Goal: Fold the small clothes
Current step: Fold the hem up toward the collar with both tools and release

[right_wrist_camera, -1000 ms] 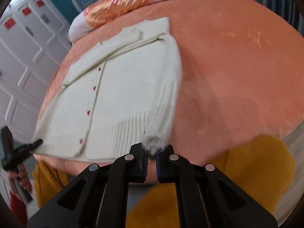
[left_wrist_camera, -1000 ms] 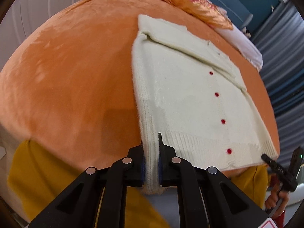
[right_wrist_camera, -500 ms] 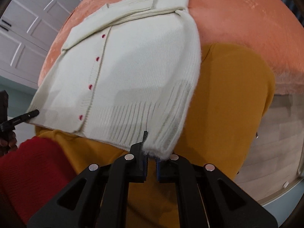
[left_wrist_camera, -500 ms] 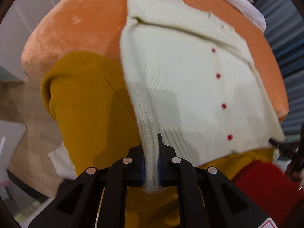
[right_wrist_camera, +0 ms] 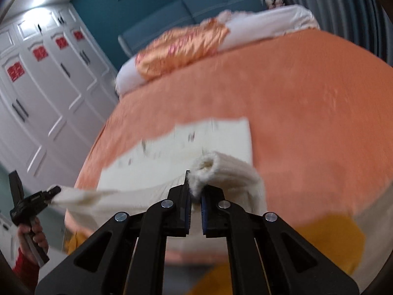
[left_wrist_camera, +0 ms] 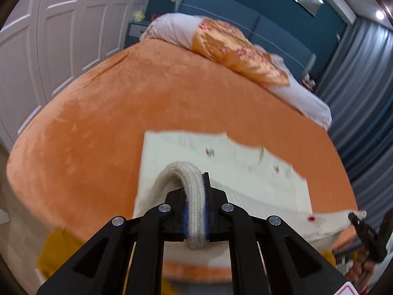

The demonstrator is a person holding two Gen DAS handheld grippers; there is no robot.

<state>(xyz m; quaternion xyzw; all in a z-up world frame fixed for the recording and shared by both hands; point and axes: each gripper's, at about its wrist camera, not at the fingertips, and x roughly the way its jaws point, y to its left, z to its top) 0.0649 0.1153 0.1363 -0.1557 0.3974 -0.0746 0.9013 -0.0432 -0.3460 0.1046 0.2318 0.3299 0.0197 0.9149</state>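
- Clearly the left gripper (left_wrist_camera: pixel 195 217) is clamped on a thick ribbed edge of the cream cardigan (left_wrist_camera: pixel 221 172), which arches up out of the jaws and curves back down toward the garment.
- Its black fingers (left_wrist_camera: pixel 216 196) press the knit from both sides, blue pads just visible against the wool.
- The right gripper (right_wrist_camera: pixel 195 205) pinches a fuzzy rolled corner of the same cardigan (right_wrist_camera: pixel 221 142) — only a narrow slit shows between its blue pads, with the wool bunched at the tips.
- The cardigan's upper part lies flat on the orange bedspread (left_wrist_camera: pixel 122 113), near the bed's foot edge; the lower hem is lifted clear of the cover and stretched between the two grippers.
- Small red buttons (left_wrist_camera: pixel 311 218) dot the front, one sharp near the raised hem, the others blurred.
- In the right wrist view the left gripper appears at the left edge with a hand (right_wrist_camera: pixel 34 233) and a red sleeve (right_wrist_camera: pixel 24 270) below it, a stretched corner of knit at its tip.
- At the head of the bed sit a white pillow (left_wrist_camera: pixel 172 28) and an orange satin cushion (left_wrist_camera: pixel 235 49) — both well apart from the garment.
- A white panelled wardrobe (right_wrist_camera: pixel 49 86) stands beside the bed.
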